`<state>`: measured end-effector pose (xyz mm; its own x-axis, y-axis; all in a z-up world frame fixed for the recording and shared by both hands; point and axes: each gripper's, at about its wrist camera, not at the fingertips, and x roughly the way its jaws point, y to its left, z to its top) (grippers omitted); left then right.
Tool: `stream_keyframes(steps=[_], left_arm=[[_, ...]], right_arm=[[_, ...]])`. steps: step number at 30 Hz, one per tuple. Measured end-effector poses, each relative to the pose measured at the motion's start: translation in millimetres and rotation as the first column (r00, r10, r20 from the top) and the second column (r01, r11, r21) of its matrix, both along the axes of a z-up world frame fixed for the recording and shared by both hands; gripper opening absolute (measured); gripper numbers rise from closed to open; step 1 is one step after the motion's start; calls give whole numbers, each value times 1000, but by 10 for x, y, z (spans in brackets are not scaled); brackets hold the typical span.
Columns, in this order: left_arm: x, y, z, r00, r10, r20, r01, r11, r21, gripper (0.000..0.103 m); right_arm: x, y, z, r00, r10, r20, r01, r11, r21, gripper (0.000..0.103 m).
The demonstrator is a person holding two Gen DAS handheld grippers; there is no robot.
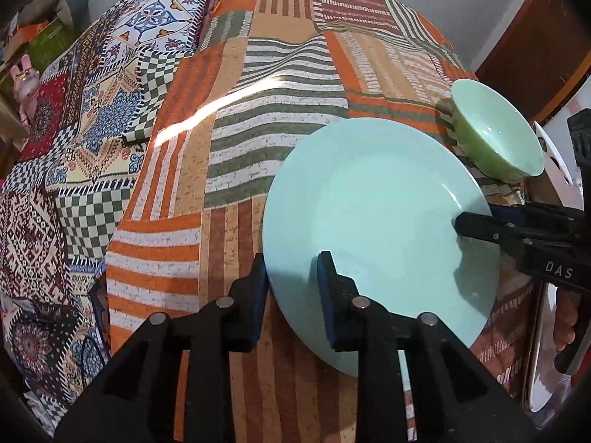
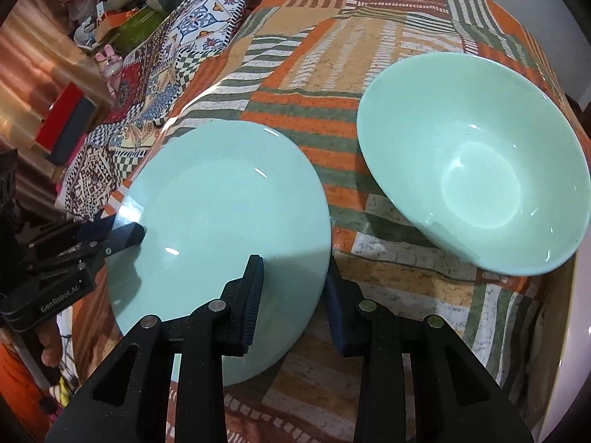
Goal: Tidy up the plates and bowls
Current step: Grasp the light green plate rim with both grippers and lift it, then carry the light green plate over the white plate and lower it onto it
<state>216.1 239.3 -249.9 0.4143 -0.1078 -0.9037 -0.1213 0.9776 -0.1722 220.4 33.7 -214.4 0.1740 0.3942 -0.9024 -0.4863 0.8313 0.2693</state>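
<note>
Our left gripper (image 1: pixel 291 277) straddles the near-left rim of the pale green plate (image 1: pixel 376 229), one finger outside the edge and the other over the plate's face, the jaws narrow; from its own camera a small gap seems to remain between the pads and the rim, so we read it as not pressing, with the plate between the fingers. Our right gripper (image 2: pixel 295 280) sits astride the opposite, near-right rim of the same plate (image 2: pixel 221 221), its jaws also narrow, one ribbed pad over the plate's face and the other beyond the edge; in the left wrist view its fingers (image 1: pixel 476 227) appear closed flat on that rim, gripping the plate. The plate rests on the orange, green and tan patchwork cloth (image 1: pixel 236 155) and looks tilted. Beyond the plate's far-right side, near it but apart from it, stands the pale green bowl (image 2: pixel 476 170), empty and leaning. To the plate's left lies a second cloth with blue, red and checkered patterns (image 1: pixel 92 140). Past that cloth, farther left of the plate, we see a cluttered shelf (image 2: pixel 110 26) holding boxes and soft toys, too blurred to detail.
</note>
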Motion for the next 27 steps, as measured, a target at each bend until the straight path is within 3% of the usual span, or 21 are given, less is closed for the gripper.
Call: stream_keyframes(steps=[3,7,17,27], left_arm=[[-89,12,22,1000,28,2,-28,999,-22,25],[-241,-12,83,998,63,15,-62,996,-57,25],[-695,-341,569,991,51,125,-52,999,4,25],[-1043,-717,983,981,23,190,-25,1000,7,25]], right_arm=[[-37,-60,45,1000,2,-23,-1,999,42,27],[-195,-96,181,999,20,29,-21,999,43,26],[-507,-321,539,990,2,139,-13,997,77,26],[-903,-711,832,974,-22,224,-1,995,100,26]])
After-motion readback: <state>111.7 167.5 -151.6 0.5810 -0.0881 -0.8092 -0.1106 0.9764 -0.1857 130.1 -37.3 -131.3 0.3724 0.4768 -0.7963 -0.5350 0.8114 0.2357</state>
